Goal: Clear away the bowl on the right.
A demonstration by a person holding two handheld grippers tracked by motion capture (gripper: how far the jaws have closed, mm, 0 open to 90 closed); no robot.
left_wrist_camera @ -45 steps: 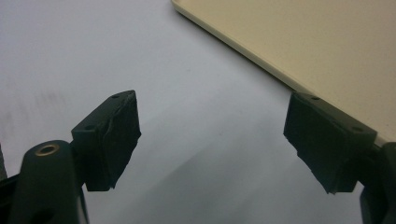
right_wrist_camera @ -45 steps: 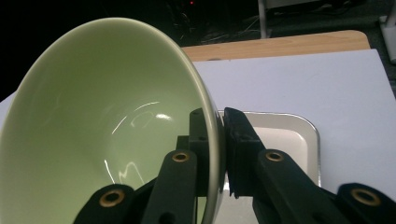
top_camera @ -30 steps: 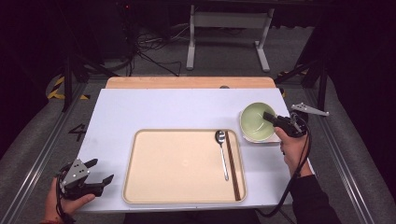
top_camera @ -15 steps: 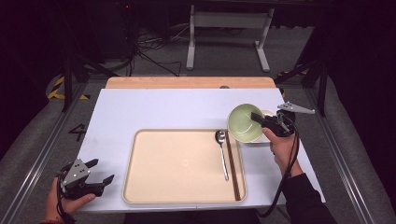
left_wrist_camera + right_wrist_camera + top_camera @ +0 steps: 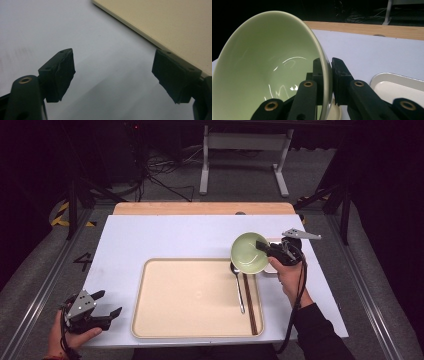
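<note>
We see the table (image 5: 165,237) bearing a tray (image 5: 185,295) with a spoon (image 5: 239,290) and what may be chopsticks (image 5: 250,305). Over its right corner the bowl (image 5: 248,252) tilts, rim pinched by the right gripper (image 5: 264,247). The left gripper (image 5: 107,307) rests agape, holding nothing.

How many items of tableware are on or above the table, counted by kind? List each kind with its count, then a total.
Green bowl: 1
Beige tray: 1
Metal spoon: 1
Pair of dark chopsticks: 1
Small white dish: 1
Total: 5
</note>
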